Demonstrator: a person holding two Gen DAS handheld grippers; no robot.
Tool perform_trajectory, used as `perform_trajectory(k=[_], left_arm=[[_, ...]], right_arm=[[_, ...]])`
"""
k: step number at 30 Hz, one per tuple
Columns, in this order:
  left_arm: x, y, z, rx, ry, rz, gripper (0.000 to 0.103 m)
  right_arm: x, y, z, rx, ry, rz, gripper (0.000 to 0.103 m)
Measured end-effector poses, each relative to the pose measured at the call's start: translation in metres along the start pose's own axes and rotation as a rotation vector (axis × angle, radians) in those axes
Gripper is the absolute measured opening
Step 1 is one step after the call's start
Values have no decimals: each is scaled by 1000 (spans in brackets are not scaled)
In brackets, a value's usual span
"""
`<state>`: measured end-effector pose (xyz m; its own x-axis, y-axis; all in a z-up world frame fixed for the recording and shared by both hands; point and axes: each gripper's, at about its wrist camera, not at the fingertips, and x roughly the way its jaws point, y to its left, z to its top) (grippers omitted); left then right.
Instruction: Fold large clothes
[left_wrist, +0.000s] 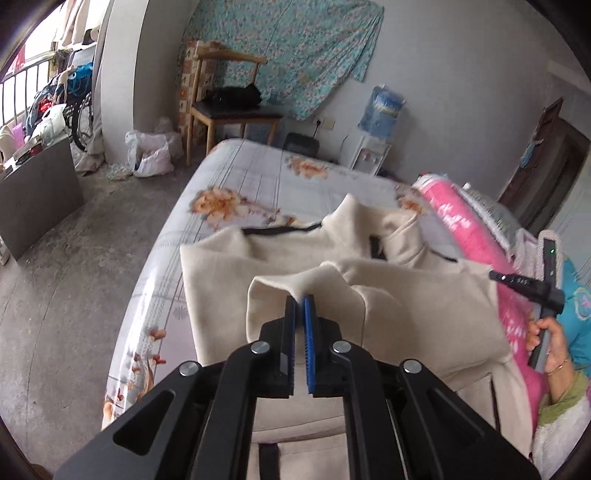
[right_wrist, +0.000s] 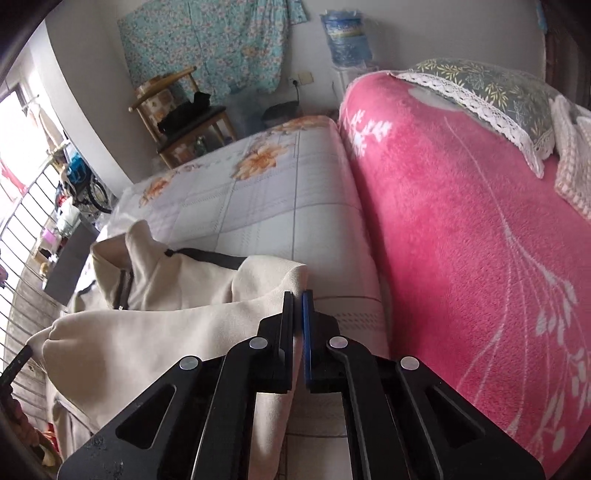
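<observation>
**Both grippers pinch the cream garment over the bed**

The left gripper (left_wrist: 299, 301) has its jaws pressed together on a raised fold of the cream garment (left_wrist: 424, 306), lifting it into a peak. The right gripper (right_wrist: 298, 295) is likewise clamped on the garment's edge (right_wrist: 155, 332) beside the pink blanket (right_wrist: 461, 229). The garment lies bunched on the flowered sheet (left_wrist: 236, 173), collar and dark zip upward. A hand (left_wrist: 546, 343) holds the right tool's handle. Beyond stand a chair (left_wrist: 225, 107) and a water dispenser (left_wrist: 380, 118).
</observation>
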<state>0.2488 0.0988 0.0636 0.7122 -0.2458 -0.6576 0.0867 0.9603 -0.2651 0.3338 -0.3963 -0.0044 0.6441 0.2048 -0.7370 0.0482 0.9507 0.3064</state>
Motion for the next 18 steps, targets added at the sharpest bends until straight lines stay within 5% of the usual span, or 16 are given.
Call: perform_trajectory(k=[2,7,11,13,15,18], left_arm=[[-10,2,10,-17,-17,-10,4],[52,29,-2,-57,169,97,4],[75,37,-20,-42,214,138,4],[74,33,-22,-23,211,151,4],[73,31,-21,-8,209,158,5],[74,31,-19,1,215,157,5]], right_arm=[[-2,0,2,0,-2,6,2],[24,-6,-3,-2,41,-54,2],[29,-4,-10,-35,40,-88,4],[21,3,-10,-76,32,-131,11],[2,11,-12,-113,-5,-155,36],[-35,34,-28,-222,-54,-55,45]])
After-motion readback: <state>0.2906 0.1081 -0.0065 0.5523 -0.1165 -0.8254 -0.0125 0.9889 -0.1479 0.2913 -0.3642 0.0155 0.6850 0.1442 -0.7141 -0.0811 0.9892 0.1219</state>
